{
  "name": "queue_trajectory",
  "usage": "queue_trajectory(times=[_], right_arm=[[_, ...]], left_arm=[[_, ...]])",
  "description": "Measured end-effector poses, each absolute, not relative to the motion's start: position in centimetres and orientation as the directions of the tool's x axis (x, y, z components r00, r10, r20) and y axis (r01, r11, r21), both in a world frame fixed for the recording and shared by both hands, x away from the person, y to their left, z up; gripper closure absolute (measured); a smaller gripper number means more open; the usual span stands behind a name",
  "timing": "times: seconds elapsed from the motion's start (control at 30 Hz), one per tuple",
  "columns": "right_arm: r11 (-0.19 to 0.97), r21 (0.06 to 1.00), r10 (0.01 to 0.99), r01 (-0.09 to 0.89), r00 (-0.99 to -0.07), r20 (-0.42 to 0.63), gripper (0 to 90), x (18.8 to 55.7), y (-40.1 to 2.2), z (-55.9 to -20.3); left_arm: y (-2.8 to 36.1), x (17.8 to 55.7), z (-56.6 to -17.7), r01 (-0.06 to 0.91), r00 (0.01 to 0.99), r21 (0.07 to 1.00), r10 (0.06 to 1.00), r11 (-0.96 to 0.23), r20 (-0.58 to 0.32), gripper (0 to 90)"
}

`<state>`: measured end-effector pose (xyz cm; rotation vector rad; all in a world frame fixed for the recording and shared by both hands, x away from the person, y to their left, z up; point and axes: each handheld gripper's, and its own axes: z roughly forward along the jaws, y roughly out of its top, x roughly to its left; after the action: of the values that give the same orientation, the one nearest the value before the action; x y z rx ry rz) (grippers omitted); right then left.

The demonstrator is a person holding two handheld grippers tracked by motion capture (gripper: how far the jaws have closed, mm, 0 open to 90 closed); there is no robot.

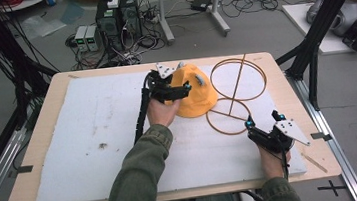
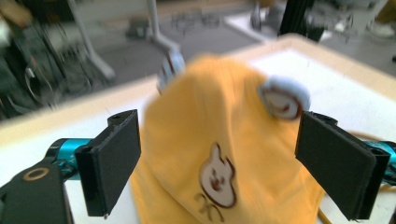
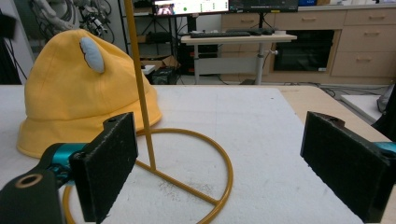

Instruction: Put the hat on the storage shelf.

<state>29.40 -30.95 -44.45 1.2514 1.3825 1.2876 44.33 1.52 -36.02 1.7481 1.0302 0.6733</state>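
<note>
At the far middle of the desk (image 1: 35, 196) sits the yellow hat (image 1: 197, 98), crown up on the white foam mat (image 1: 95, 139). I judge it soft, light and floppy — best pinched at the crown or brim. My left claw (image 1: 181, 91) is spread around its crown. Right of it stands the wire hat stand (image 1: 238, 91); my right claw (image 1: 264, 120), nearer, is spread and empty.
</note>
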Motion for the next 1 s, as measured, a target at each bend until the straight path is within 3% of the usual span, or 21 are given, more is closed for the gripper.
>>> queue_trajectory(times=[0.1, 0.27, 0.37, 0.4, 0.43, 0.47, 0.5, 0.53, 0.63, 1.0], right_arm=[[-0.035, 0.993, 0.988, 0.113, -0.143, 0.051, 10.8, 29.3, -30.9, -44.4], [-0.027, 0.993, 0.987, 0.113, -0.152, 0.044, 10.8, 29.4, -30.7, -44.4], [-0.028, 0.993, 0.986, 0.118, -0.159, 0.047, 10.8, 29.5, -30.6, -44.4], [-0.028, 0.993, 0.986, 0.118, -0.159, 0.047, 10.8, 29.5, -30.6, -44.4], [-0.023, 0.994, 0.986, 0.111, -0.162, 0.041, 10.8, 29.5, -30.7, -44.4], [-0.023, 0.994, 0.986, 0.111, -0.162, 0.041, 10.8, 29.5, -30.7, -44.4], [-0.033, 0.993, 0.986, 0.114, -0.158, 0.05, 10.8, 29.5, -30.7, -44.4], [-0.033, 0.993, 0.986, 0.114, -0.158, 0.05, 10.8, 29.5, -30.7, -44.4], [-0.03, 0.993, 0.986, 0.115, -0.159, 0.048, 10.8, 29.6, -30.8, -44.4], [-0.019, 0.993, 0.986, 0.119, -0.164, 0.039, 10.8, 29.7, -30.7, -44.5]], left_arm=[[0.5, 45.4, -37.4, 0.415, 0.485, 0.893, 0.873, -0.175, -0.054, 16.0], [-0.5, 46.0, -38.3, 0.445, 0.493, 0.881, 0.865, -0.163, -0.089, 21.9], [-0.9, 46.3, -38.7, 0.477, 0.499, 0.863, 0.859, -0.164, -0.112, 40.2], [-0.9, 46.4, -38.9, 0.482, 0.503, 0.86, 0.857, -0.167, -0.115, 40.2], [-1.0, 46.5, -39.1, 0.495, 0.493, 0.851, 0.863, -0.173, -0.111, 52.6], [-1.0, 46.6, -39.2, 0.505, 0.488, 0.845, 0.865, -0.175, -0.113, 52.6], [-1.0, 46.7, -39.4, 0.516, 0.482, 0.838, 0.869, -0.177, -0.113, 67.3], [-0.9, 46.7, -39.4, 0.519, 0.478, 0.836, 0.871, -0.179, -0.111, 67.3], [-0.4, 46.9, -39.4, 0.525, 0.485, 0.833, 0.866, -0.174, -0.124, 86.7], [-0.3, 46.7, -39.2, 0.529, 0.478, 0.832, 0.869, -0.167, -0.129, 87.3]])
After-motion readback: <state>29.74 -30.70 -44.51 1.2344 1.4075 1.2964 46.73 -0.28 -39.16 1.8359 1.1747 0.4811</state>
